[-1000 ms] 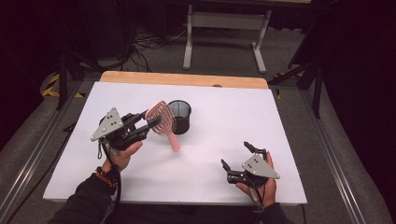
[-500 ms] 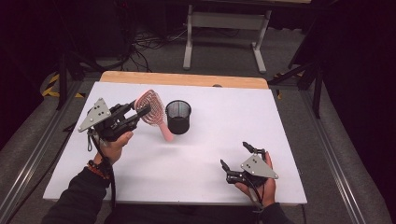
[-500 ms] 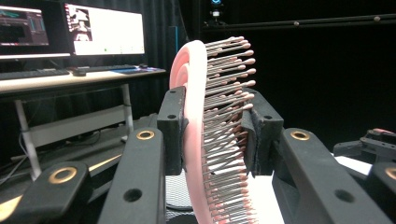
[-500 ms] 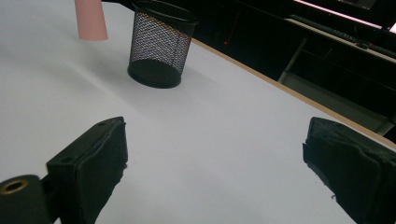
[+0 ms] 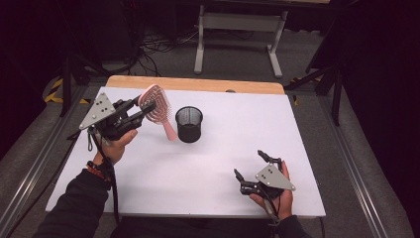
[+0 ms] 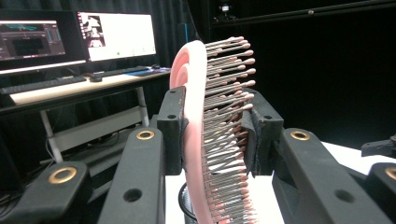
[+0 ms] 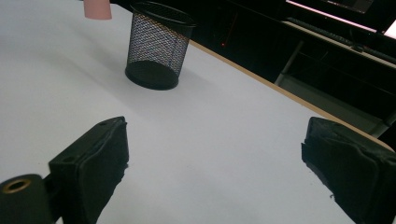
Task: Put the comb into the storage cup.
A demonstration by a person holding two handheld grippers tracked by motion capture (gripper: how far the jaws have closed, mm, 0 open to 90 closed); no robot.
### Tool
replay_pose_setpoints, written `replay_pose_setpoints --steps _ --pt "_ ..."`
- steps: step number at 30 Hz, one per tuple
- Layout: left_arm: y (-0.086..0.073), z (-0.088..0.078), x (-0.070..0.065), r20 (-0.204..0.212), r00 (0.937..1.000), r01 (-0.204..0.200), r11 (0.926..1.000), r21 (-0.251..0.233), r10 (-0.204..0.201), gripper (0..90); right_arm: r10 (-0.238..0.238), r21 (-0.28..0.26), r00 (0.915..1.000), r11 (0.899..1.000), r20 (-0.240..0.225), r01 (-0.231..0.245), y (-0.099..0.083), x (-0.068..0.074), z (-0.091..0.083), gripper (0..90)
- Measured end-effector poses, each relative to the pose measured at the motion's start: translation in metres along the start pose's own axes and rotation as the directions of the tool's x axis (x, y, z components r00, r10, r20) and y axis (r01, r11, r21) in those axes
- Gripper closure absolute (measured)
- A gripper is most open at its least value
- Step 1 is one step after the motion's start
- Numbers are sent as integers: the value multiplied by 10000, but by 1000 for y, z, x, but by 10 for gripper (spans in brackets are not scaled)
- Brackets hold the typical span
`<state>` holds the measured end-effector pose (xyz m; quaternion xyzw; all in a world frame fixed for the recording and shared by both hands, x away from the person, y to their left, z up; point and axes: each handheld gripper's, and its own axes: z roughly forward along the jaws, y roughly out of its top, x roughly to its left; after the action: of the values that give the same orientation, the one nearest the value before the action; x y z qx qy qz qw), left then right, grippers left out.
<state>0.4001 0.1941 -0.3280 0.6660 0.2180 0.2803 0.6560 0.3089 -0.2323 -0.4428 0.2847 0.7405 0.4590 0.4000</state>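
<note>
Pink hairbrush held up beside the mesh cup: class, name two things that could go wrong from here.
1. The left claw grips the pink hairbrush by its bristled head, so the head might slip or twist between the pads.
2. The handle hangs close to the black mesh cup; a careless swing could knock the light cup over on the white table.

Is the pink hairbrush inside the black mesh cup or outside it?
Outside. The left claw holds the hairbrush in the air beside the mesh cup, its handle hanging left of the rim.

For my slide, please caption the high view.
Left gripper lifts pink hairbrush beside black mesh cup.
</note>
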Motion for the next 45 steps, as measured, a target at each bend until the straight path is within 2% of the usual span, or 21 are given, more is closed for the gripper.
replay_pose_setpoints --steps 13,21,24,31,37,45 --pt "19 10 11 -160 9996 -220 9997 -121 218 652 -71 45 10000 10000 44 71 0 -1 0 80" --pt "31 23 17 -267 9991 -321 9994 -128 317 652 -101 45 9999 9999 64 101 0 -1 0 80" --pt "35 30 18 -274 9988 -395 9992 -16 395 652 -119 28 9999 9999 93 119 0 -1 0 80" --pt "38 41 16 -167 9992 -359 9993 -85 357 652 -143 -49 9999 9999 51 143 1 0 -1 80" --pt "41 50 15 -259 9991 -349 9993 -121 346 652 -32 -145 10000 9999 59 33 2 -1 -2 81" --pt "45 66 11 -76 9990 -440 9990 20 441 651 -12 -73 10000 10000 38 13 2 -2 -1 82"
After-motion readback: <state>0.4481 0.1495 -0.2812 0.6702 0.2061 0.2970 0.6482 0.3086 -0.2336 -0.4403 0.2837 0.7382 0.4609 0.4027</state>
